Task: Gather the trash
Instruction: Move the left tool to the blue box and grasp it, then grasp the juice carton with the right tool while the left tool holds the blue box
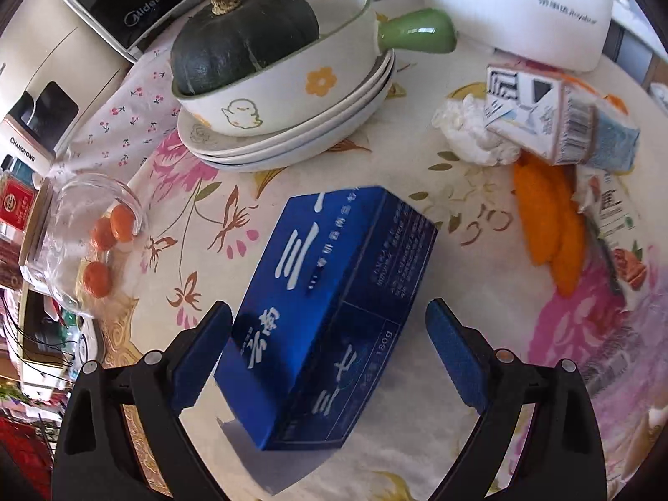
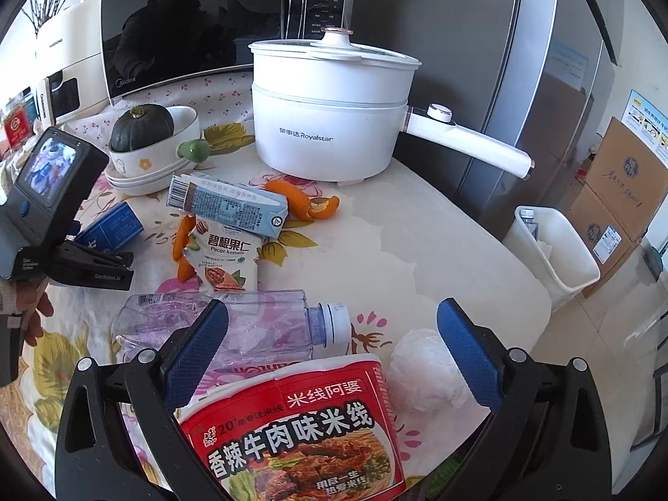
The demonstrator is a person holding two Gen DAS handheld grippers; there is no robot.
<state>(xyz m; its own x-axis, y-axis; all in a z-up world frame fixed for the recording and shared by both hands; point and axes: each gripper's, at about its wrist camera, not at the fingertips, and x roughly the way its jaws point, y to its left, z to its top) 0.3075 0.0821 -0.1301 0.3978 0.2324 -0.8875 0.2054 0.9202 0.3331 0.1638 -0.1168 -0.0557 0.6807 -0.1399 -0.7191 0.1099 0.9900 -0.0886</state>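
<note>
Left gripper (image 1: 327, 359) jaws apart, astride blue box (image 1: 330, 313), pads not yet pressing. Right gripper (image 2: 332, 359) jaws apart over noodle cup (image 2: 298, 430). Risk: skewed box pivoting out on closing.

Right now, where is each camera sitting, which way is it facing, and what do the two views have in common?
Left wrist: on the left gripper, angled down at the blue box between its open fingers; only those fingers show.
Right wrist: on the right gripper, facing across the table toward the white pot and bin; its open fingers straddle a noodle cup, and a hand holding the left gripper shows at left.
Shared: blue box, milk carton, squash bowl, orange peel.
</note>
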